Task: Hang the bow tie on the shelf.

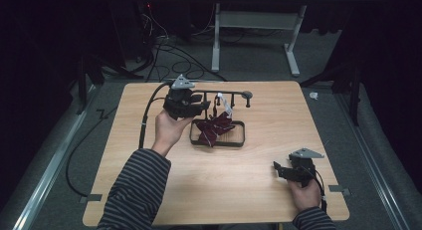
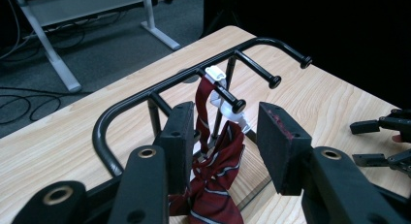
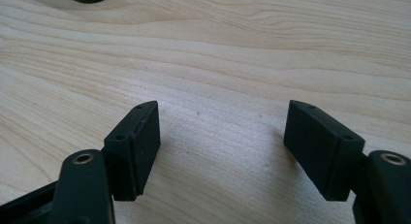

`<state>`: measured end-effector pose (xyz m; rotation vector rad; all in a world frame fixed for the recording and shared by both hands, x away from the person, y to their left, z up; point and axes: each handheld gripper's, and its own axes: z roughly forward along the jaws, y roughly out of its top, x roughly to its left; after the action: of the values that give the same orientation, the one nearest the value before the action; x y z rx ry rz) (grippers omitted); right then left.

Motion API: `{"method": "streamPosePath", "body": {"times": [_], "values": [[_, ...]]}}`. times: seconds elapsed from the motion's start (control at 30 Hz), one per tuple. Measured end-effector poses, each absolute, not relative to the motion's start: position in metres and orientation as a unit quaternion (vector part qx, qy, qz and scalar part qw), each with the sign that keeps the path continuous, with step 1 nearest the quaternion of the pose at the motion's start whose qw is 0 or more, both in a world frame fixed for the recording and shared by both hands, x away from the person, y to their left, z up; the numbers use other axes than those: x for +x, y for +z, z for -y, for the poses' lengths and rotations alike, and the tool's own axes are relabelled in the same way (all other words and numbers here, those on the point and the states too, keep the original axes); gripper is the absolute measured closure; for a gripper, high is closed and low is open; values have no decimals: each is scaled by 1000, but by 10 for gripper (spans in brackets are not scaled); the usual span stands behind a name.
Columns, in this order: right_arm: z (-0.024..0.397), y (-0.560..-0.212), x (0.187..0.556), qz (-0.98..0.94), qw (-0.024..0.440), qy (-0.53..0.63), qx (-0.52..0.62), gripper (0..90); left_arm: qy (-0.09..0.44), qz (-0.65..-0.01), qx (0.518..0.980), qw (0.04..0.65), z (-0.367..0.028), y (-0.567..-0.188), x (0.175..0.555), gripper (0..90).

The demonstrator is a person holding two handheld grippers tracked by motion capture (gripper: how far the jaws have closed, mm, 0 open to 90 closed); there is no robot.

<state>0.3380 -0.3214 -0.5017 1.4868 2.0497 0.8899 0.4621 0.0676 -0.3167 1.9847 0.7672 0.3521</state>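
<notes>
The left gripper (image 2: 220, 141) has its jaws apart, clamping nothing. The red striped tie (image 2: 211, 178) hangs from a peg of the black rack (image 2: 121, 105), directly ahead between the jaws. The right gripper (image 3: 220, 149) is spread wide over bare table (image 3: 218, 49).

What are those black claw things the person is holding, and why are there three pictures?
They are grippers: hand-held tools with two jaws for picking things up. A person holds one in each hand at a wooden table. One picture comes from a camera above the table. The other two come from small cameras riding on each gripper, looking along its jaws. On the table stands a black metal rack with pegs, and a dark red striped tie hangs from one peg by its white clip. The left gripper is at the rack, jaws apart with the tie between them, not squeezing it. The right gripper rests open above bare wood, holding nothing.
</notes>
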Motion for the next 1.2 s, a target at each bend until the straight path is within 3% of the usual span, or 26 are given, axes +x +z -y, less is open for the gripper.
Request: {"method": "streamPosePath", "body": {"times": [1.2], "values": [[321,-502,338,-744,228,324,539,302,157,-334,793,485,-114,-330,427,579]]}}
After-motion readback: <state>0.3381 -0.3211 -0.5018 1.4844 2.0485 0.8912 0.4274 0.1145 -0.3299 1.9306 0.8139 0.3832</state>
